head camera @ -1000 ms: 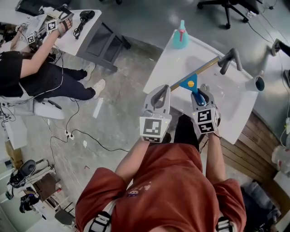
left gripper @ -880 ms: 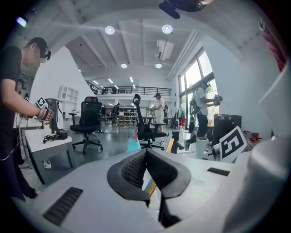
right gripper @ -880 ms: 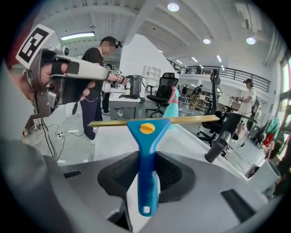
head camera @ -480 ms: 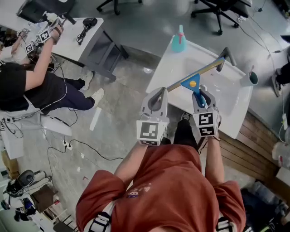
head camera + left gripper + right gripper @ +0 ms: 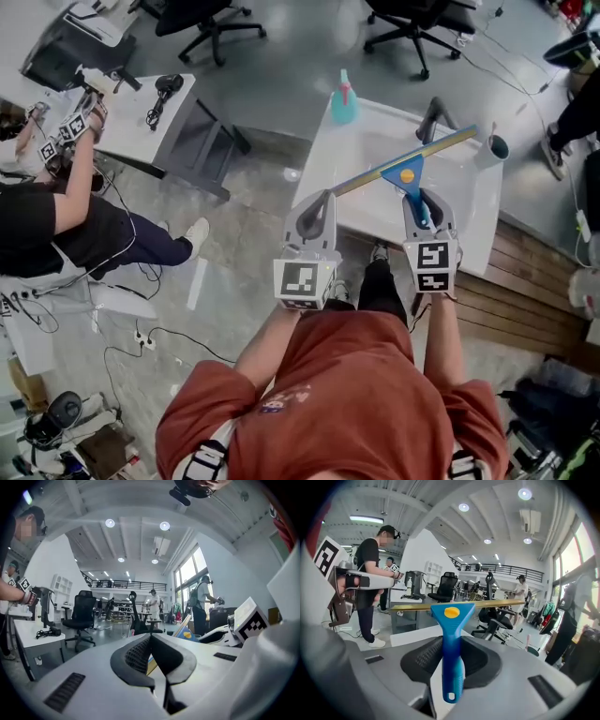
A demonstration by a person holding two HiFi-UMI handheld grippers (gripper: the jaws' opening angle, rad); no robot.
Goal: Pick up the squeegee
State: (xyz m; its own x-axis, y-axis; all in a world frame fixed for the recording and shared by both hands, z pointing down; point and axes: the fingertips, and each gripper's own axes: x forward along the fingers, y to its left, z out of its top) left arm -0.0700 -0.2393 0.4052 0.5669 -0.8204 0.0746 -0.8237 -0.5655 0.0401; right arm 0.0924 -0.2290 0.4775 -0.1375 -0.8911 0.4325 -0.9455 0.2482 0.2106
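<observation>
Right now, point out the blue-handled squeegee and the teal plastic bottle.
blue-handled squeegee point(image 5: 452, 644): right gripper view, on the handle.
teal plastic bottle point(image 5: 343, 109): head view, on the body.

No word, number or brand name can be read anywhere. The only printed signs are black-and-white square marker patterns. One is on the left marker cube point(image 5: 304, 281) at the back of the left gripper point(image 5: 319, 204). One is on the right marker cube point(image 5: 431, 266) behind the right gripper point(image 5: 424, 202). Smaller ones point(image 5: 49, 148) are on the tools held by a seated person point(image 5: 37, 225) far out to the left of the left gripper. None of them carries letters or digits.
</observation>
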